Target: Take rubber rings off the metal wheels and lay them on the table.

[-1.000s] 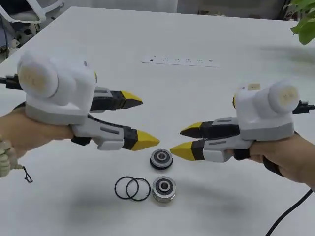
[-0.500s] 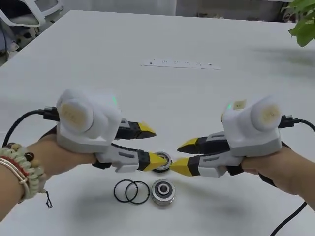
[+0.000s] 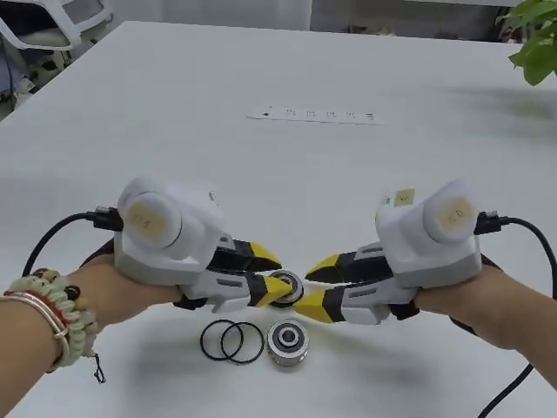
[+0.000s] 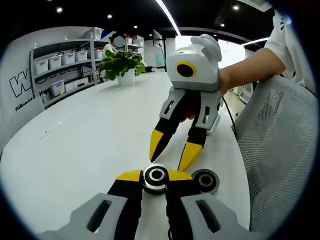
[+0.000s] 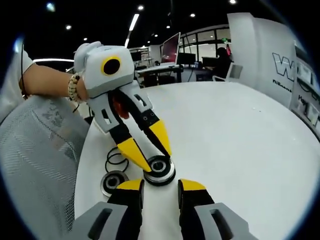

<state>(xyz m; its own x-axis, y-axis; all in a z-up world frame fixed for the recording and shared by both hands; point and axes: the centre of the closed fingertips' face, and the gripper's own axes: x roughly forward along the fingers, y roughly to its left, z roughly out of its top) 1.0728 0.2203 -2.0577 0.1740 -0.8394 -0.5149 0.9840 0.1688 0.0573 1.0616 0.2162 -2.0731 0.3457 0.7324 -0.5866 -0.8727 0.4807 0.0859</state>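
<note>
A metal wheel (image 3: 285,284) with a dark rubber rim sits between the yellow tips of my left gripper (image 3: 277,277), which is shut on it. In the left gripper view the wheel (image 4: 156,177) is pinched between my own jaws (image 4: 155,176). My right gripper (image 3: 306,287) stands open, its tips just right of the wheel and pointing at it. In the right gripper view the wheel (image 5: 160,171) lies just beyond my open right gripper (image 5: 161,186). A second, silver-rimmed wheel (image 3: 288,340) rests on the table nearer me. Two black rubber rings (image 3: 231,340) lie overlapping to its left.
The white table (image 3: 261,174) stretches far ahead, with a white power strip (image 3: 318,115) lying flat near its middle. A plant (image 3: 533,39) stands at the far right corner. Black cables trail from both grippers towards me.
Both grippers have come down and inward to the far wheel. The left jaws have shut on it, and the right gripper's open tips now sit right beside it.
</note>
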